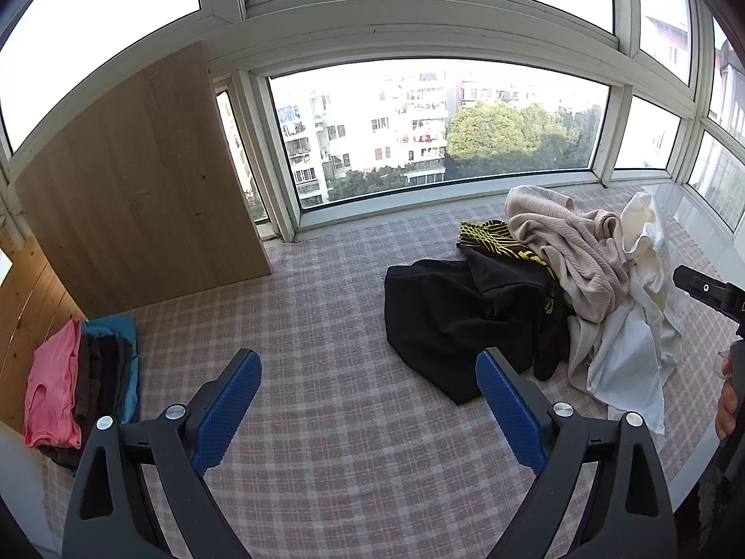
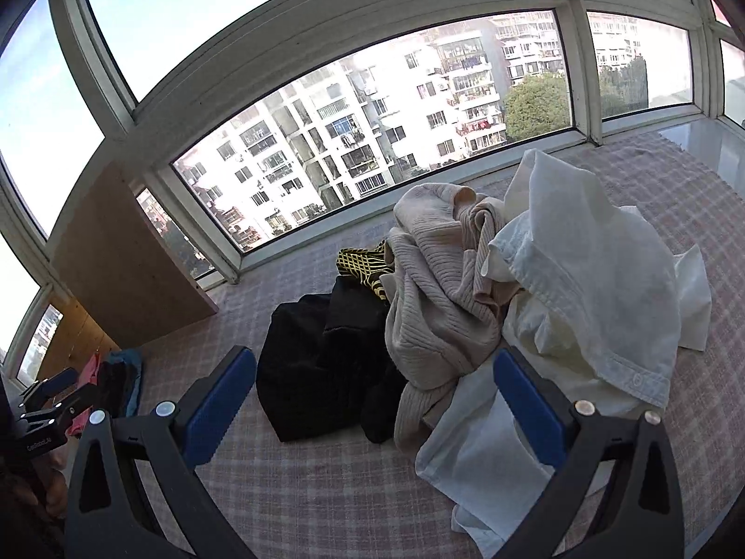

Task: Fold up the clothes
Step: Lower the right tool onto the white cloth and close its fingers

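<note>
A heap of unfolded clothes lies on the pink checked cover: a black garment, a black-and-yellow patterned piece, a beige knit sweater and a white shirt. My left gripper is open and empty, above bare cover to the left of the heap. My right gripper is open and empty, just in front of the heap, its right finger over the white shirt; the beige sweater and black garment lie between the fingers, further on.
A stack of folded clothes, pink on top, sits at the far left by a wooden panel; it also shows in the right wrist view. Large windows close off the far side.
</note>
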Demonstrator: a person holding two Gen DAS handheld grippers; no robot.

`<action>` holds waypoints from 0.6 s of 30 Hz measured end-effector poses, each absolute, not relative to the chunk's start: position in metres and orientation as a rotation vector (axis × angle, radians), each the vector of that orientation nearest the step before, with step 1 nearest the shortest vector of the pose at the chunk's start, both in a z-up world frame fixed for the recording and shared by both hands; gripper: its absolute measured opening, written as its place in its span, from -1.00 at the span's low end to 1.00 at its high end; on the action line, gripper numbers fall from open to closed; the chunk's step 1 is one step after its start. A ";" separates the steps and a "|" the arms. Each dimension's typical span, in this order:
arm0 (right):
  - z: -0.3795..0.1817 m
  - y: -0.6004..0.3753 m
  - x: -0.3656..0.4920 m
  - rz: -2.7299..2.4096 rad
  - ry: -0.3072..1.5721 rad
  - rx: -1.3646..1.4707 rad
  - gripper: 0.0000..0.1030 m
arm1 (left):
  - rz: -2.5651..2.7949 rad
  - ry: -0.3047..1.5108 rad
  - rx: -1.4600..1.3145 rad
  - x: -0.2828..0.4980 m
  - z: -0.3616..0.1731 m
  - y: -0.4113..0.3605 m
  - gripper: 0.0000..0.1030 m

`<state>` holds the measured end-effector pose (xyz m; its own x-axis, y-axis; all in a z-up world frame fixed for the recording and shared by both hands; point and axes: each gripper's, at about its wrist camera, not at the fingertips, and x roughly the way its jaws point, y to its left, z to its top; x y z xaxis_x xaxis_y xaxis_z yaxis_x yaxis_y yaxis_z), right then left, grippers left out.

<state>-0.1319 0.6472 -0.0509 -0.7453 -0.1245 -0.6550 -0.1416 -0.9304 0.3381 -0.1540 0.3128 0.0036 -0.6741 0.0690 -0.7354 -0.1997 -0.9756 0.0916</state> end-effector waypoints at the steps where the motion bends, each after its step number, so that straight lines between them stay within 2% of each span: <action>1: -0.057 0.648 -0.146 2.870 0.567 -1.152 1.00 | 2.736 0.257 -1.207 -0.157 -0.001 0.313 0.83; 3: -0.069 0.651 -0.172 2.870 0.535 -1.221 0.96 | 2.736 0.276 -1.239 -0.164 -0.010 0.313 0.83; 5: -0.085 0.656 -0.193 2.835 0.522 -1.306 0.71 | 2.731 0.283 -1.276 -0.171 -0.020 0.311 0.83; 7: -0.097 0.658 -0.205 2.799 0.480 -1.364 0.16 | 2.730 0.273 -1.313 -0.176 -0.030 0.306 0.83; 10: -0.113 0.659 -0.212 2.749 0.392 -1.416 0.15 | 2.738 0.253 -1.349 -0.182 -0.039 0.301 0.83; 13: -0.103 0.671 -0.193 2.752 0.352 -1.344 0.15 | 2.748 0.274 -1.365 -0.187 -0.045 0.299 0.83; 17: -0.069 0.714 -0.145 2.779 0.526 -1.151 0.16 | 2.734 0.285 -1.377 -0.190 -0.050 0.301 0.83; 18: -0.064 0.725 -0.136 2.738 0.530 -1.118 0.28 | 2.730 0.286 -1.379 -0.191 -0.051 0.302 0.83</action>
